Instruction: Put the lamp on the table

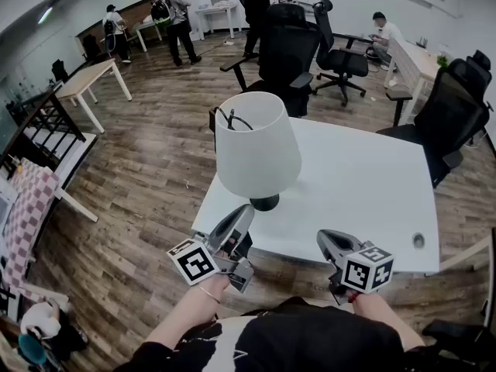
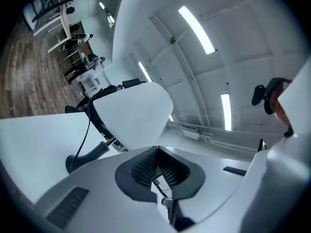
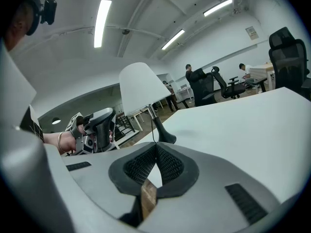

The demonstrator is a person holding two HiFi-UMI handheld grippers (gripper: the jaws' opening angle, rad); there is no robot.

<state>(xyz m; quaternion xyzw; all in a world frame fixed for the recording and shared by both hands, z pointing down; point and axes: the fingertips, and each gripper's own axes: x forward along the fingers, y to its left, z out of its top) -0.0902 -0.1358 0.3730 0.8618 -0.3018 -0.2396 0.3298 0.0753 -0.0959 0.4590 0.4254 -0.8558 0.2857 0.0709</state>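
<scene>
A lamp with a white shade (image 1: 256,149) and a dark base (image 1: 264,202) stands upright near the front left edge of the white table (image 1: 364,192). A black cord loops out of the shade's top. My left gripper (image 1: 246,211) hovers just in front of the base, shut with nothing between its fingers, clear of the lamp. In the left gripper view the lamp (image 2: 133,113) rises just beyond the shut gripper (image 2: 156,166). My right gripper (image 1: 324,239) is at the table's front edge, shut and empty. The right gripper view shows the lamp (image 3: 141,89) ahead to the left of this gripper (image 3: 155,152).
Black office chairs (image 1: 283,45) stand behind the table and another at the right (image 1: 453,115). A cable hole (image 1: 418,240) sits in the table's front right corner. Several people stand or sit at the far desks (image 1: 174,14). A checkered cloth (image 1: 27,208) lies at the left.
</scene>
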